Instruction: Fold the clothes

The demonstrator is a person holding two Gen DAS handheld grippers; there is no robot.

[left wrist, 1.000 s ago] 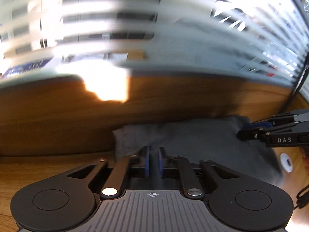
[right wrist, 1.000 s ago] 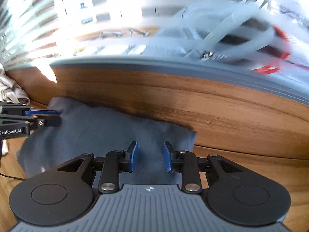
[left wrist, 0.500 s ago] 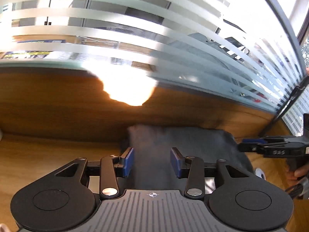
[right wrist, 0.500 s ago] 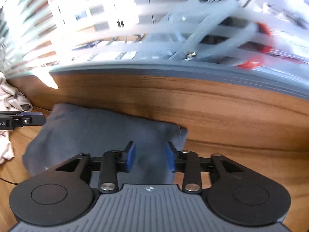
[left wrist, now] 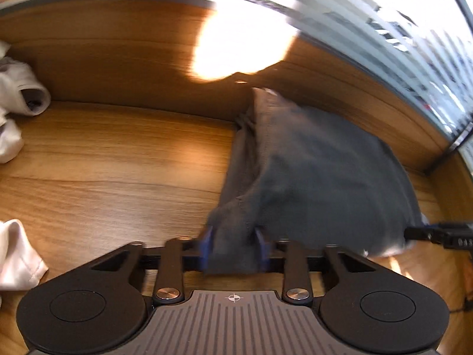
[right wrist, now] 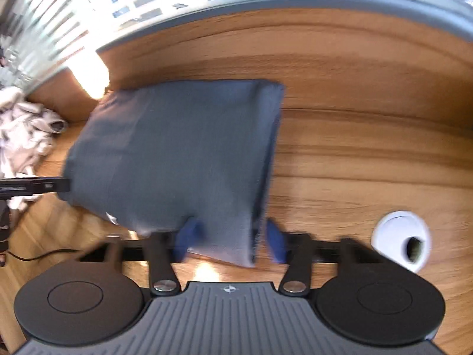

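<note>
A dark grey garment (left wrist: 325,171) lies folded into a rectangle on the wooden table (left wrist: 118,162), its far edge against the wooden back panel. My left gripper (left wrist: 233,247) is at the near left corner, jaws closing, and the cloth fills the gap between its blue pads. In the right wrist view the same garment (right wrist: 183,153) has its near right corner between the pads of my right gripper (right wrist: 230,241). Those jaws are closing, with a gap still showing at the right pad. Each gripper's tip shows at the edge of the other view: the right gripper (left wrist: 437,233) and the left gripper (right wrist: 44,185).
White clothes lie at the table's left: one piece (left wrist: 20,97) by the back panel, another (left wrist: 17,266) nearer, and a crumpled pile (right wrist: 23,130). A white cable grommet (right wrist: 399,239) sits right of the garment. A black cable (right wrist: 35,256) runs at the near left. Striped glass rises behind the panel.
Both grippers pulled back to the garment's near corners and tipped downward. Their jaws widened, then narrowed around the cloth, which now sits between the pads.
</note>
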